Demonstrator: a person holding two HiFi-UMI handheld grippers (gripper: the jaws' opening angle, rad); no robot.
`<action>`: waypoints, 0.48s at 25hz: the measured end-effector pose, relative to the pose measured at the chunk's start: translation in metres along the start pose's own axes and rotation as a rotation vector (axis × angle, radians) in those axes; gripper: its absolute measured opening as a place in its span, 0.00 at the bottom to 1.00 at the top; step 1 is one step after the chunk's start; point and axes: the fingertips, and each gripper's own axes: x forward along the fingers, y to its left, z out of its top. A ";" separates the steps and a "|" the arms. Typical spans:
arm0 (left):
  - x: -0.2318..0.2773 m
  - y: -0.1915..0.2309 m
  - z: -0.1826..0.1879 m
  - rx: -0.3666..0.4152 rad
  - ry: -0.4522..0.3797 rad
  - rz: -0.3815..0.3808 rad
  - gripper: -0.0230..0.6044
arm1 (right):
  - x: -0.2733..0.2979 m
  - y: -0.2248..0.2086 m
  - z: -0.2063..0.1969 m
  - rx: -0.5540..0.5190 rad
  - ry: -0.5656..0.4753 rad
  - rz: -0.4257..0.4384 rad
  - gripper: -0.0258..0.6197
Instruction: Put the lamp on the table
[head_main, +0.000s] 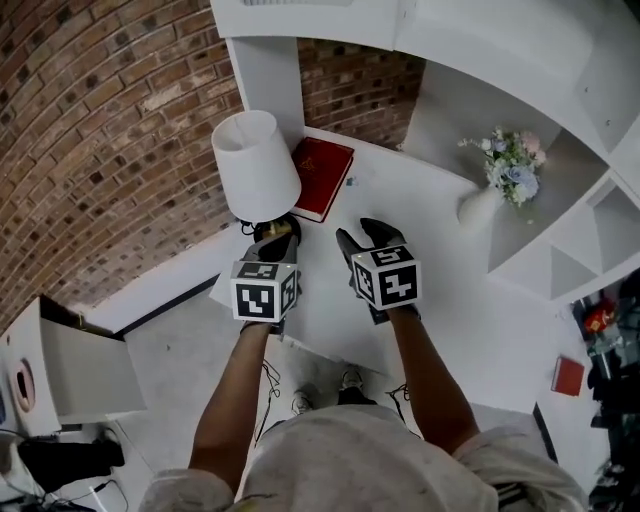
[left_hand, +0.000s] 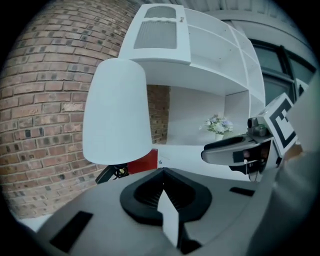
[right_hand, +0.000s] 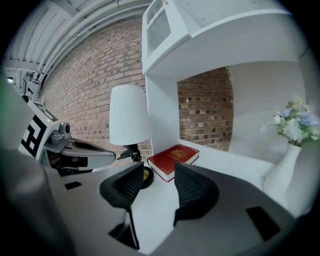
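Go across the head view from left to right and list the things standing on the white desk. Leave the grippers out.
lamp → red book → vase of flowers

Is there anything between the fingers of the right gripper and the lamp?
Nothing visible does. Only bare table lies between the right gripper and the lamp. The red book lies beside the lamp's base, to its right, off that line.
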 end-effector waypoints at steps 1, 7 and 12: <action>-0.001 -0.004 0.002 0.008 -0.005 -0.017 0.03 | -0.006 -0.001 -0.001 0.007 -0.004 -0.018 0.33; -0.005 -0.025 0.008 0.053 -0.019 -0.104 0.03 | -0.048 -0.007 -0.005 0.036 -0.015 -0.130 0.31; -0.010 -0.056 0.012 0.097 -0.035 -0.198 0.03 | -0.089 -0.015 -0.013 0.071 -0.038 -0.234 0.27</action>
